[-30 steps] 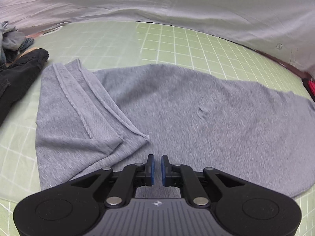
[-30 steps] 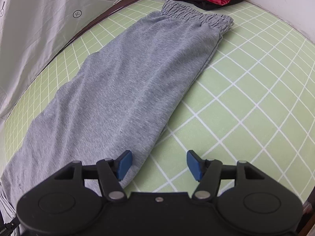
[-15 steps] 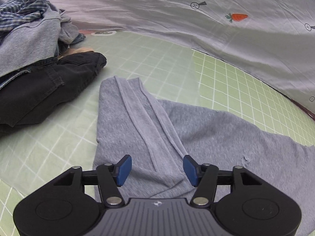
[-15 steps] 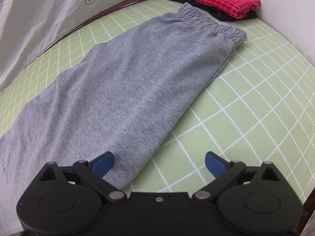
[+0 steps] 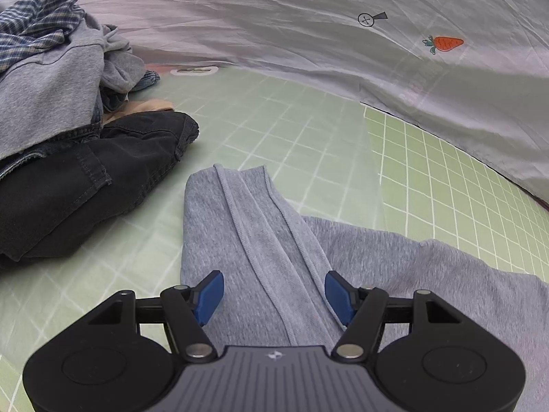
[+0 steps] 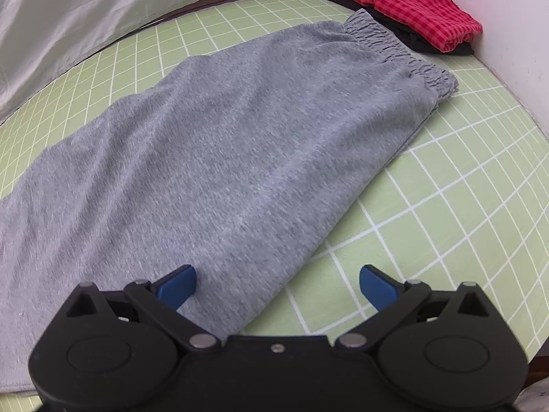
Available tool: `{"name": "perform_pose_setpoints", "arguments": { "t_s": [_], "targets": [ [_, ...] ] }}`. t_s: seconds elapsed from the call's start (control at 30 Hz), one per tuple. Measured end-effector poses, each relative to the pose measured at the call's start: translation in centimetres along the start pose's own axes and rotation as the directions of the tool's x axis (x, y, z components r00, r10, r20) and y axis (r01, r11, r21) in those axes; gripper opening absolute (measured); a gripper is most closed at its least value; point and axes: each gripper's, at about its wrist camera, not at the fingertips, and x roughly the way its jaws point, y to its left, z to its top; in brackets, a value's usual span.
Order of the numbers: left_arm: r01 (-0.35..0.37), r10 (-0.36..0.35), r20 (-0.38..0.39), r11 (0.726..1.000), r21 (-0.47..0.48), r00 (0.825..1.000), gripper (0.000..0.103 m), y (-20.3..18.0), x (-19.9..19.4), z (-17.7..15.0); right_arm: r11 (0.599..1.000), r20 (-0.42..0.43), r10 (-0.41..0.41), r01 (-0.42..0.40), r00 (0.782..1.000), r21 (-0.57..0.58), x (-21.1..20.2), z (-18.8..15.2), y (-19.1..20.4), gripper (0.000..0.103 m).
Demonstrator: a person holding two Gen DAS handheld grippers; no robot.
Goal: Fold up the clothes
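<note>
So the grey sweatpants are lying flat on the green grid mat, running from the elastic waistband at the far right down toward the near left. In the left wrist view the leg end is sitting folded back over itself, with the ribbed seams running up the middle of that flap, and the rest of the fabric is spreading off to the right.

The left gripper is hovering right over that folded leg end with its blue fingers spread apart on either side of the flap, not pinching anything. The right gripper is also gaping wide, sitting over the near edge of the pants where cloth meets mat, one finger above the fabric and the other above bare mat, gripping nothing.

Off to the left in the left wrist view a messy clothes pile is sitting with black jeans sprawling out of it. A folded red checked garment is resting on something black at the far right corner. A pale sheet with a carrot print is draping along the far side
</note>
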Motion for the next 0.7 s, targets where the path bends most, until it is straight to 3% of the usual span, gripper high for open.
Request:
{"name": "perform_pose_setpoints", "arguments": {
  "t_s": [0.4, 0.47, 0.63, 0.7],
  "targets": [
    [-0.004, 0.005, -0.025, 1.0, 0.018, 1.0, 0.068, -0.2, 3.4, 0.8, 0.999, -0.043, -0.036, 0.036, 0.998, -0.006, 0.6, 0.6, 1.3, 0.103],
    [0.0, 0.0, -0.016, 1.0, 0.008, 1.0, 0.06, 0.2, 3.3, 0.8, 0.999, -0.053, -0.036, 0.035, 0.998, -0.013, 0.8, 0.6, 1.7, 0.103],
    [0.021, -0.022, -0.004, 0.995, -0.095, 1.0, 0.022, 2.3, 2.7, 0.8, 0.998, -0.061, -0.029, 0.025, 0.998, -0.06, 0.9, 0.7, 2.9, 0.103],
    [0.03, -0.03, 0.002, 0.992, -0.126, 1.0, 0.02, 3.0, 2.4, 0.8, 0.997, -0.064, -0.025, 0.019, 0.998, -0.081, 1.0, 0.7, 3.3, 0.103]
  ]
}}
